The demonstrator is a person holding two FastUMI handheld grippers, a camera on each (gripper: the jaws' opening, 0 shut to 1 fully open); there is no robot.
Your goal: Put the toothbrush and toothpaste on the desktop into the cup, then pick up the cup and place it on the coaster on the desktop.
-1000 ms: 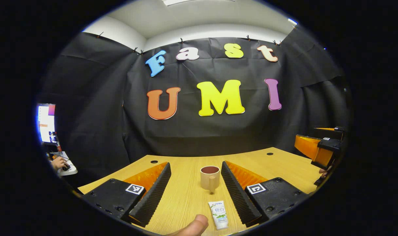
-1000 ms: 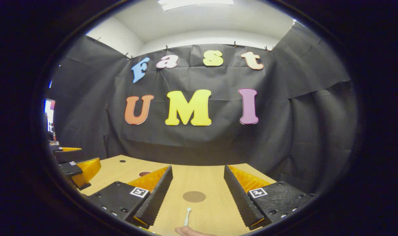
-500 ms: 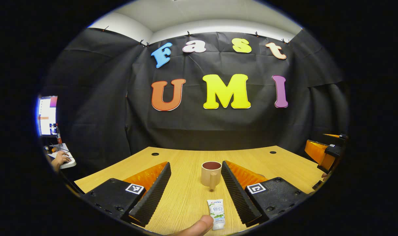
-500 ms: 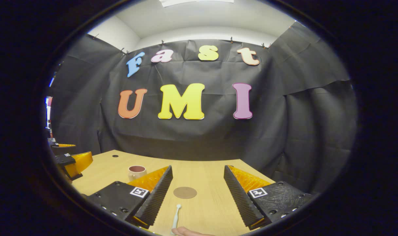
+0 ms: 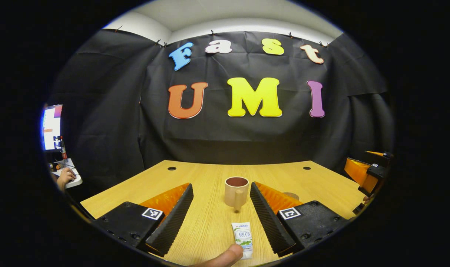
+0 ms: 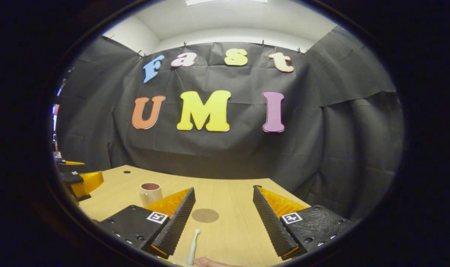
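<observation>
My left gripper (image 5: 221,218) has its jaws wide apart with nothing between them but bare wood; the toothpaste (image 5: 242,239) lies flat just ahead of them, its cap end toward me, and a fingertip (image 5: 225,257) of mine shows beside it. Straight beyond stands the cup (image 5: 236,191), upright, handle facing me, nothing sticking out of it. My right gripper (image 6: 223,222) is spread just as wide and holds nothing; the toothbrush (image 6: 192,246) lies on the wood near its left finger, and the round brown coaster (image 6: 205,215) sits bare a little farther on, well apart from the cup (image 6: 150,193).

I judge the loading of the cup is the step in hand, since both items lie outside it. Next, each pair of jaws needs to drop low and square over its item, close across the narrow width, then lift and tip it into the cup's mouth.

The surface (image 5: 321,185) is light wood grain with small cable holes near the back. Black cloth walls the booth; at far left a hand (image 5: 65,176) rests by a lit monitor (image 5: 51,128)
</observation>
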